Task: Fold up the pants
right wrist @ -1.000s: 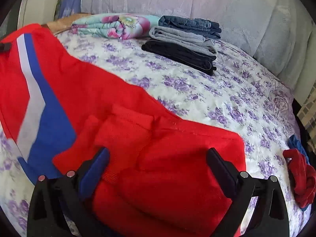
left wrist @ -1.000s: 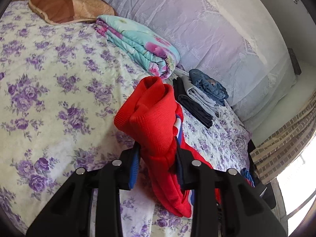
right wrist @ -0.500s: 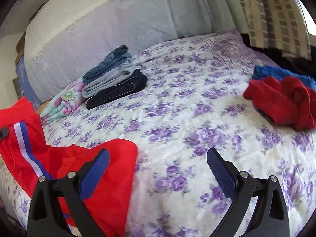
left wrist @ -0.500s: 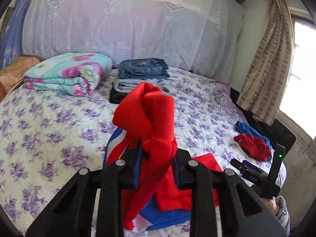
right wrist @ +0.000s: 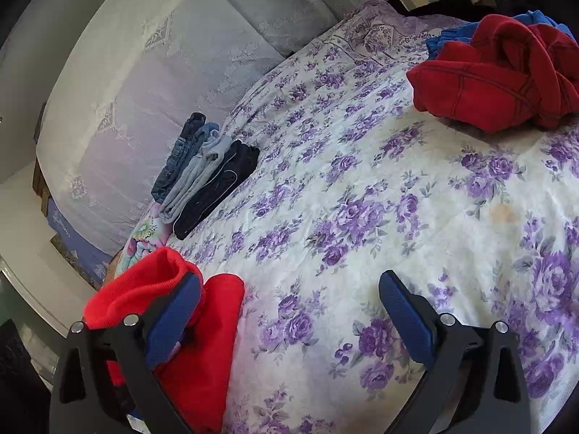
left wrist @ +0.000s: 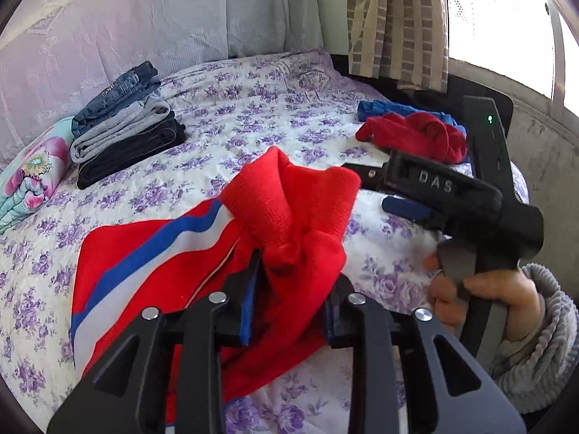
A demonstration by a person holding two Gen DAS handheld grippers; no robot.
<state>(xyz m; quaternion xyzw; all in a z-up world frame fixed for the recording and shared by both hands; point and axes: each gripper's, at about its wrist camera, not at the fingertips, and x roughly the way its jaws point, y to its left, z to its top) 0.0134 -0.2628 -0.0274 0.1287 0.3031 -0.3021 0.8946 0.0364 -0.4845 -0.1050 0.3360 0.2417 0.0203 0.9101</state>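
Your left tongs (left wrist: pixel 289 311) grip the bunched cuff of the red pants (left wrist: pixel 152 253), jaws easing apart, the rest lying on the bed (left wrist: pixel 253 115). Your right tongs (right wrist: pixel 289 325) gape empty over the bedspread. Folded clothes (left wrist: pixel 123 126) sit by the far edge.

Bed (right wrist: pixel 416 188) with purple-flowered sheet. Folded clothes stack (right wrist: pixel 206 177) at 10 o'clock, crumpled red garment (right wrist: pixel 488 83) at 2, red pants (left wrist: pixel 152 253) at 7.
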